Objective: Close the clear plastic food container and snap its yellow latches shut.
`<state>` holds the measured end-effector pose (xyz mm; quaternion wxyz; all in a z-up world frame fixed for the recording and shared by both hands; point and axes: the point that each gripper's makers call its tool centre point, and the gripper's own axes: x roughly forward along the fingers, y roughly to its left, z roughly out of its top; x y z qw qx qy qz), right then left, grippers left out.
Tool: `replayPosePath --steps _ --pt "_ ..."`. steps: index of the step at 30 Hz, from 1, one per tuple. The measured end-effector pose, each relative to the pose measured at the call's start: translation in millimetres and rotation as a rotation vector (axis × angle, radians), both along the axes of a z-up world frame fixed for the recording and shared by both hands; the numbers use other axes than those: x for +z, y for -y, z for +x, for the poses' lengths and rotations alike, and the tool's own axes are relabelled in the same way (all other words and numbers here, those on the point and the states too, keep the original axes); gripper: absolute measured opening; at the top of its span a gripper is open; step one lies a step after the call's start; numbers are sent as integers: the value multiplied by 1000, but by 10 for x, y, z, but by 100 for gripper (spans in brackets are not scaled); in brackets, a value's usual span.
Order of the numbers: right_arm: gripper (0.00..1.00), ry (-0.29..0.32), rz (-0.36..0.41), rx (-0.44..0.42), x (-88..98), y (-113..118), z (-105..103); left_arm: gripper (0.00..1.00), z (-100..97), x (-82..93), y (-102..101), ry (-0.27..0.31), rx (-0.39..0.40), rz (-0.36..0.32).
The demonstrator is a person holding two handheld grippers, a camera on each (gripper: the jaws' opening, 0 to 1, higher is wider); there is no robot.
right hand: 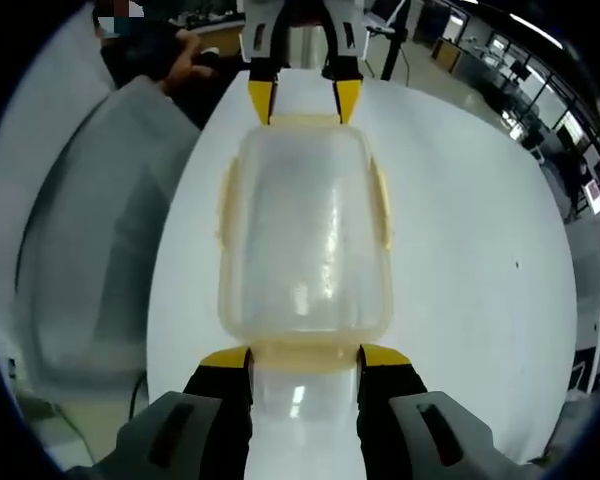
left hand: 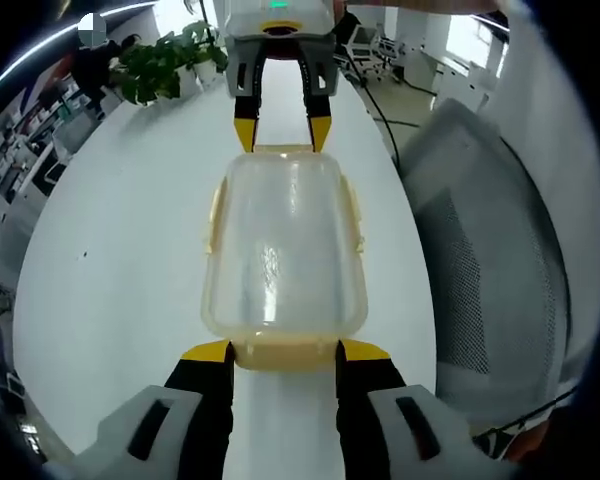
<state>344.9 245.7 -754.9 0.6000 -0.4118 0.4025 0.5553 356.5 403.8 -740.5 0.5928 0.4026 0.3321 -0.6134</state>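
**Two grippers meet at opposite ends of a closed container**

Left gripper view: the clear plastic food container [left hand: 283, 245] lies lengthwise on the white table [left hand: 130, 260], its lid down on the body. The left gripper [left hand: 285, 351] sits at the container's near short end, its yellow-tipped jaws apart and standing either side of the yellow latch [left hand: 285, 354] there; whether the tips touch the latch I cannot tell. At the far short end the right gripper [left hand: 282, 133] faces this way, jaws apart, tips at the far latch [left hand: 283, 150]. Yellow side latches [left hand: 216, 215] lie along both long edges. A potted plant [left hand: 165, 62] stands at the far end of the table, and a grey mesh chair [left hand: 490, 250] stands just beside the table on the right of this view.

Right gripper view: the same container [right hand: 305, 240] is seen from the other end. The right gripper [right hand: 304, 357] has its jaws apart, flanking the near yellow latch [right hand: 304, 358]. The left gripper [right hand: 304, 100] faces in from the far end, jaws apart at the latch [right hand: 304, 120] there. The grey chair [right hand: 90, 260] shows on the left of this view, and a person's hand [right hand: 185, 65] rests beyond it.
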Motion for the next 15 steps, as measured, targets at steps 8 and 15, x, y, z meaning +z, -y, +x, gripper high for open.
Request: replayPosePath --steps 8,15 --pt "39 0 -13 1 -14 103 -5 39 -6 9 91 0 1 -8" --pt "39 5 -19 -3 -12 207 1 39 5 1 196 5 -1 -16"
